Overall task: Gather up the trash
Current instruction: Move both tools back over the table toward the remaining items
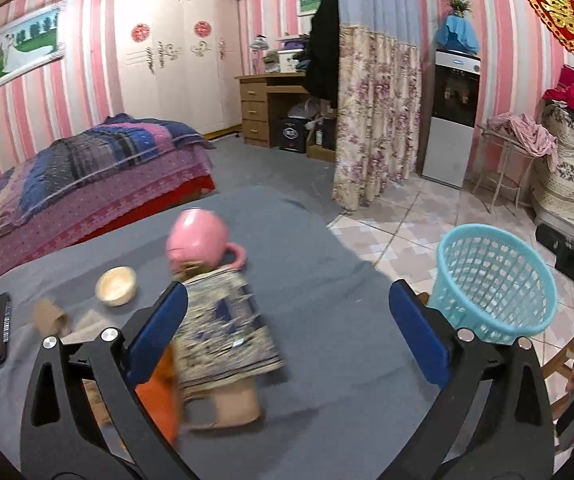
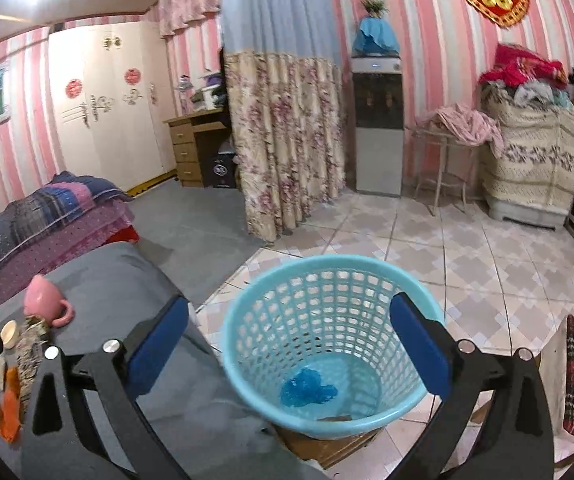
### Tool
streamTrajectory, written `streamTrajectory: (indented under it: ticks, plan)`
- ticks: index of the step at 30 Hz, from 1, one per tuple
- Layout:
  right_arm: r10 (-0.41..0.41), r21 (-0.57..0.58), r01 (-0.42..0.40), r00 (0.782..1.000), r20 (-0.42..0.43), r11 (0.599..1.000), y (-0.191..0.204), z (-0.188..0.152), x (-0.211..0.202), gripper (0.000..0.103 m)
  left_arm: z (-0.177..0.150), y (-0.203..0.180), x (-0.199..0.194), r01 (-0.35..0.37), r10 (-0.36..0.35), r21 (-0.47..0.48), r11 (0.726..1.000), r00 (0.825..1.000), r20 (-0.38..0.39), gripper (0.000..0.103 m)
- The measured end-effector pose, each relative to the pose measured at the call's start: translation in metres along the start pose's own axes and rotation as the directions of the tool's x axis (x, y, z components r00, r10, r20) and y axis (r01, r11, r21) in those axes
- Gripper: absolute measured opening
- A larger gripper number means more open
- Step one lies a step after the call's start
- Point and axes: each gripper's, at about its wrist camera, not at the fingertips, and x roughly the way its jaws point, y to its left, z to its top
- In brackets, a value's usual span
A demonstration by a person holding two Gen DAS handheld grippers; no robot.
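The grey-covered table (image 1: 327, 300) holds litter at its near left; the blue basket (image 2: 327, 344), right, contains blue wrapping (image 2: 307, 388). Both claws, left gripper (image 1: 287, 336) and right gripper (image 2: 289, 344), gape empty. Judged between pickups: next, grasp the cardboard tube (image 1: 49, 316).

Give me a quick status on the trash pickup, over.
Left gripper open, empty, over the table. Right gripper open, empty, above the basket. Blue wad already inside. Nothing in the way.
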Motion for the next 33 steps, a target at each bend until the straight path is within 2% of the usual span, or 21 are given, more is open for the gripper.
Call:
streamTrajectory:
  ticks: [8,15,21,26,30,33]
  plan:
    - [0.078,-0.05,-0.077,0.997,0.019,0.996,0.051,-0.014,-0.031,0.099,-0.022,0.071,-0.039,-0.073,0.074,-0.065,0.995,0.997,0.007,0.097]
    - [0.118,-0.096,-0.118,0.993,-0.003,0.988,0.089,-0.034,-0.037,0.099,-0.041,0.12,-0.056,-0.145,0.147,-0.086,0.986,0.989,0.008,0.097]
    - [0.143,-0.124,-0.145,0.989,-0.023,0.982,0.117,-0.052,-0.043,0.099,-0.064,0.169,-0.062,-0.184,0.182,-0.148,0.972,0.983,-0.03,0.097]
    - [0.183,-0.191,-0.194,0.98,-0.074,0.962,0.153,-0.071,-0.042,0.099,-0.088,0.21,-0.064,-0.238,0.23,-0.184,0.954,0.971,-0.065,0.097]
    - [0.25,-0.248,-0.283,0.955,-0.158,0.927,0.188,-0.097,-0.036,0.099,-0.107,0.236,-0.061,-0.271,0.256,-0.208,0.94,0.962,-0.097,0.097]
    - [0.249,-0.302,-0.301,0.948,-0.2,0.904,0.211,-0.117,-0.029,0.099,-0.121,0.254,-0.057,-0.287,0.263,-0.232,0.93,0.956,-0.13,0.097]
